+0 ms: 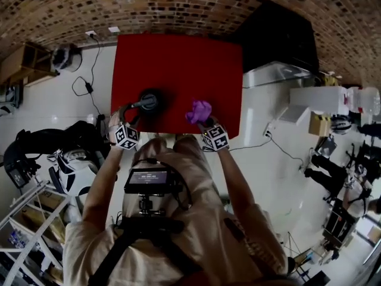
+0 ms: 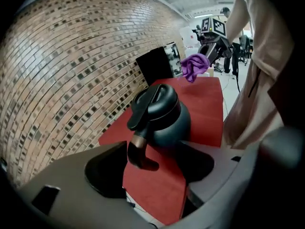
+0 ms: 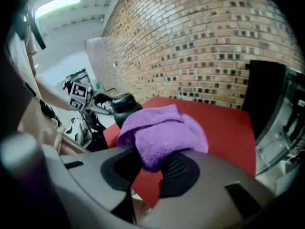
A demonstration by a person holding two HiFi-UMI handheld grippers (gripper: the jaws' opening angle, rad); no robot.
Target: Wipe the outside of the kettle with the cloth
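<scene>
I see a lab-like workroom: brick wall (image 1: 178, 5) across the top, trailing cables (image 1: 89, 87) upper left, storage shelving (image 1: 27, 207) lower left.

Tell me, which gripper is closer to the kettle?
Left. The left gripper has open jaws flanking the kettle handle; the right gripper, clamping the purple cloth, sits apart beside it.

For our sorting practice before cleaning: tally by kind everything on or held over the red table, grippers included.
Kettle: 1
Cloth: 1
Grippers: 2 (left gripper, right gripper)
Total: 4
</scene>
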